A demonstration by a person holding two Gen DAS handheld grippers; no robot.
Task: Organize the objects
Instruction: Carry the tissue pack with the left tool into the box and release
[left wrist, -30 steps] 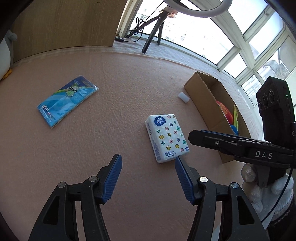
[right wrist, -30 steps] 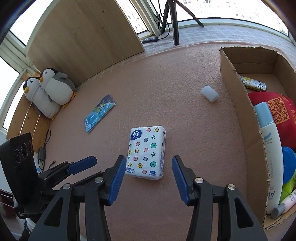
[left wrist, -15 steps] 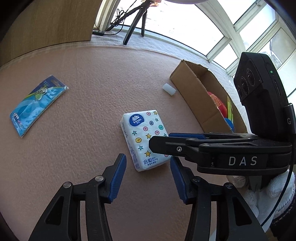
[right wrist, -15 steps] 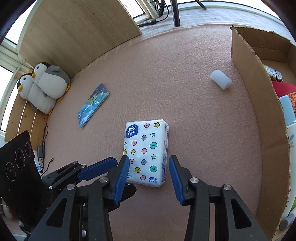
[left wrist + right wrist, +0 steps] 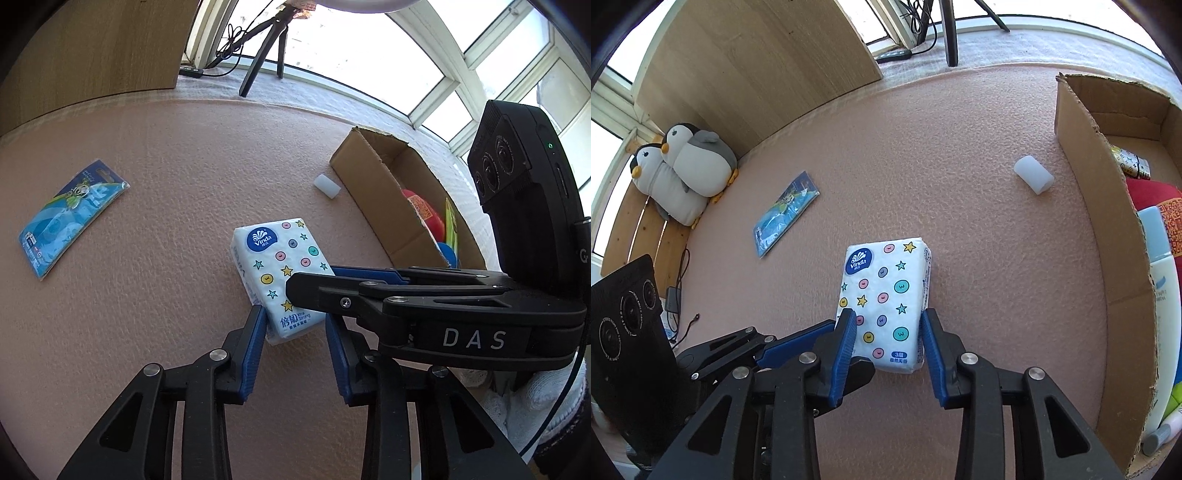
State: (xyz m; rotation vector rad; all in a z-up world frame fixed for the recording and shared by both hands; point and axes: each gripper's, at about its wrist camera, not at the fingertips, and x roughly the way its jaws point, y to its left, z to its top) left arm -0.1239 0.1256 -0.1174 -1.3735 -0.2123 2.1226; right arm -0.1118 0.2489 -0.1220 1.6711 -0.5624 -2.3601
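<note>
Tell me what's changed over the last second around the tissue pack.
Both grippers closed in on the tissue pack. The right gripper now has its fingers around the pack's near end; the left gripper is beside it. The pack, blue packet, white roll and cardboard box stayed put.

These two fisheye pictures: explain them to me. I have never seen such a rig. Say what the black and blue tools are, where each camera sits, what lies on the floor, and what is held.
A person holds two hand-operated grippers; no robot arm is involved. Each picture comes from a camera mounted on one gripper, looking forward along its blue jaws.

In the left gripper's view, the other tool crosses on the right, held by a white-gloved hand. The right gripper has its own view.

On the pink mat lie a tissue pack, a blue flat packet and a small white cylinder. A cardboard box already holds several items.

Both pairs of jaws are open around the tissue pack's near end. Nothing is lifted yet.
</note>
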